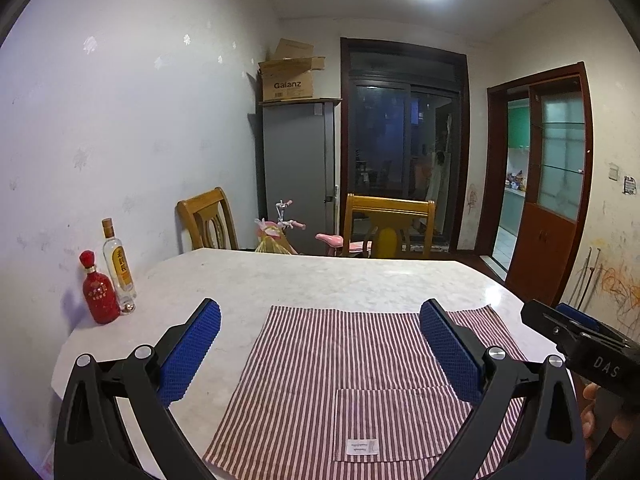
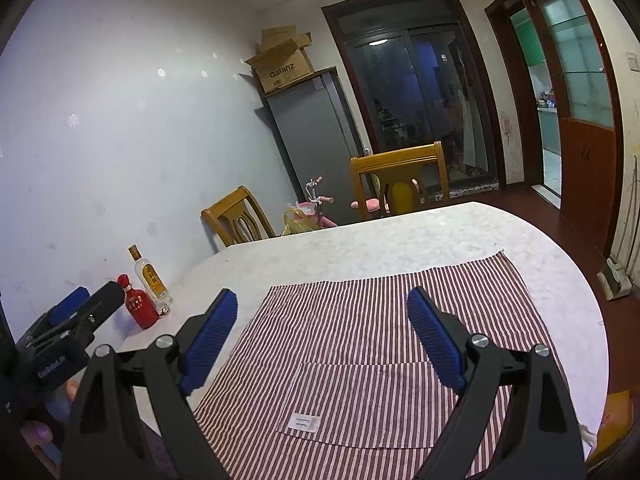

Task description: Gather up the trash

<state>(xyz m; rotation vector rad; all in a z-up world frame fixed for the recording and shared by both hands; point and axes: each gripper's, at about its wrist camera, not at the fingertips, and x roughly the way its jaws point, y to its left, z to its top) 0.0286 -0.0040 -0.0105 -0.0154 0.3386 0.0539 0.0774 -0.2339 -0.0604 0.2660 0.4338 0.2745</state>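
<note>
Oddly, no trash shows anywhere: both the left gripper and right gripper hover with fingers wide and empty over the striped cloth on the bench; two bottles stand at left. Whether collecting is ahead or done, I cannot tell.

Straight ahead, flat on marble table: striped cloth. Far left by the wall: red bottle touching clear bottle. Beyond: two wooden chairs, pink bicycle, Galanz box atop grey fridge.
</note>
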